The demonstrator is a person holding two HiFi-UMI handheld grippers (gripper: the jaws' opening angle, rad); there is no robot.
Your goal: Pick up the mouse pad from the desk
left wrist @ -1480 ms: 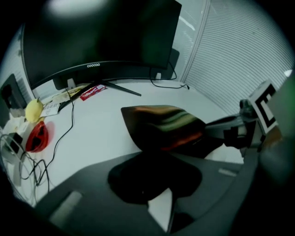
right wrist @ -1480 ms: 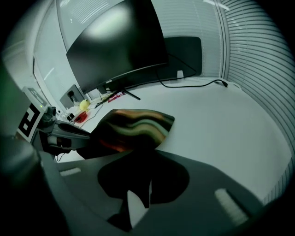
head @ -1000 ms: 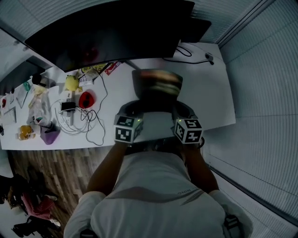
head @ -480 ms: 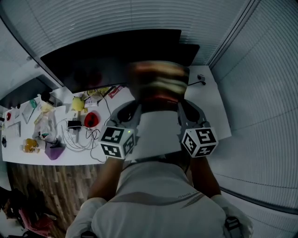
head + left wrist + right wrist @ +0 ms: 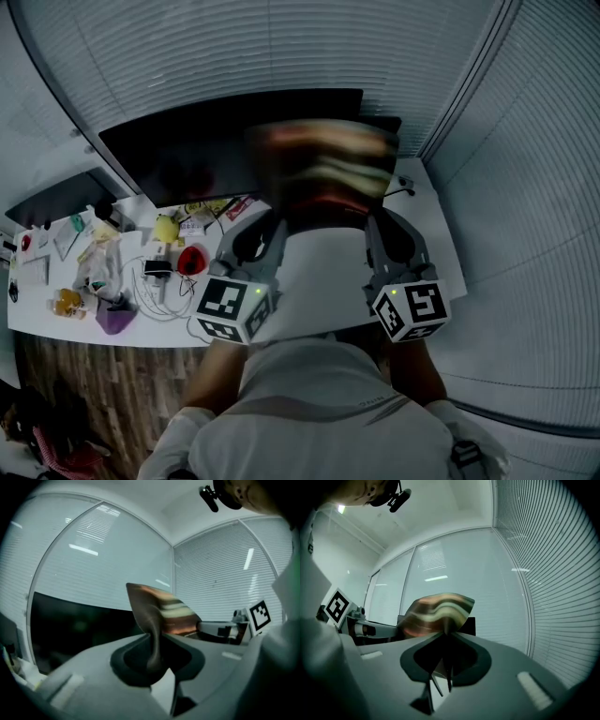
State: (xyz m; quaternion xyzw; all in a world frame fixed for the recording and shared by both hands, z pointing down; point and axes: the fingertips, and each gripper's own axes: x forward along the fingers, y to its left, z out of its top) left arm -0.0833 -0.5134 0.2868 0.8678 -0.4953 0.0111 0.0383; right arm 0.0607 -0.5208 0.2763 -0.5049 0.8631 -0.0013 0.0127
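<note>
The mouse pad (image 5: 323, 169) is up in the air, clear of the table (image 5: 433, 236). It shows blurred, striped in brown, red and cream, in front of the dark monitor (image 5: 187, 150). The left hand-held gripper (image 5: 275, 223) pinches its left edge, jaws almost together with the thin pad bent between them. The right hand-held gripper (image 5: 375, 223) grips the right edge the same way, jaws only narrowly parted on the pad. Both point level, away from the person. On the table's left side lie a red object (image 5: 190, 258), a yellow toy (image 5: 167, 228) and white cables (image 5: 155, 291) — all well apart from the pad.
</note>
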